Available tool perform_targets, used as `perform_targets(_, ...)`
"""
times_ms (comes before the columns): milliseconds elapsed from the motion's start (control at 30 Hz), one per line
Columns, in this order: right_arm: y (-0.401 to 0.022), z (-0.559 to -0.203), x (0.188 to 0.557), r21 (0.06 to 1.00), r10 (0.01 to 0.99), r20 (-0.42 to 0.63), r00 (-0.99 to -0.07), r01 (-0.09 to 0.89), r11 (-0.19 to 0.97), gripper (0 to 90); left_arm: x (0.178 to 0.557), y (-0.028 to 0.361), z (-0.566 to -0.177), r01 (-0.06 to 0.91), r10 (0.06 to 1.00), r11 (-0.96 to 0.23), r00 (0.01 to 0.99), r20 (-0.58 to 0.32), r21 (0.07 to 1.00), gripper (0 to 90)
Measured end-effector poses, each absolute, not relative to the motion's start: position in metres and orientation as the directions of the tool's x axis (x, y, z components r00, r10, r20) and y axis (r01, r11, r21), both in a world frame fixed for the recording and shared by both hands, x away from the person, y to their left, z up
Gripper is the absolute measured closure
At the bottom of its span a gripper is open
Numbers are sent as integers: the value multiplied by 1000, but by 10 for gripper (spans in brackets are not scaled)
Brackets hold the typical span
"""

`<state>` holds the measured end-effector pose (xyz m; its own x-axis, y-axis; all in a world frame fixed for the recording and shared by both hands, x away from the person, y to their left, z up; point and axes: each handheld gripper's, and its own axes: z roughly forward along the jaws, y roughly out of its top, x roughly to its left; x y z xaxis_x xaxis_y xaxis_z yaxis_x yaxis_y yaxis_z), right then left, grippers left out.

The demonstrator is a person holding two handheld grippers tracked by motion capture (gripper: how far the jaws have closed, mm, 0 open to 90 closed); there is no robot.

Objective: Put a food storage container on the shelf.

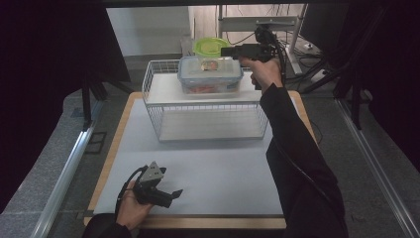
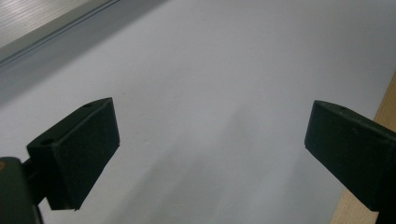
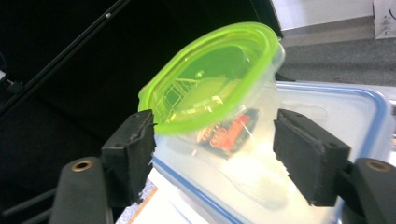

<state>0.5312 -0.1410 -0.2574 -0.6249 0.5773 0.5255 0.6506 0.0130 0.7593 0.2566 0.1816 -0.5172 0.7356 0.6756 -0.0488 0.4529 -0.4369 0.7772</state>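
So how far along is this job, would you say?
Already done: a blue-rimmed box sits on the wire rack. In hand: the right gripper has its jaws on either side of a green-lidded tub, tilted above that box. Left: setting it down. The left gripper idles open over the table.

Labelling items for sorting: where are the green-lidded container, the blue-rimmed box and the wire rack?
green-lidded container point(image 3: 212, 88), right gripper view, lid centre.
blue-rimmed box point(image 1: 210, 74), high view, clear lid.
wire rack point(image 1: 210, 124), high view, lower shelf.
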Motion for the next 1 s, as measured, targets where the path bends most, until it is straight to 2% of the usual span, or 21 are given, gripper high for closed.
perform_targets(367, -156, -275, 506, 826, 591, 389, -706, 552, 115, 196, 257, 181, -517, 457, 676, -428, 735, -60, 779, 30)
perform_targets(1000, -167, -301, 458, 852, 611, 280, -740, 485, 197, 128, 257, 181, -517, 449, 673, -427, 738, -55, 785, 29)
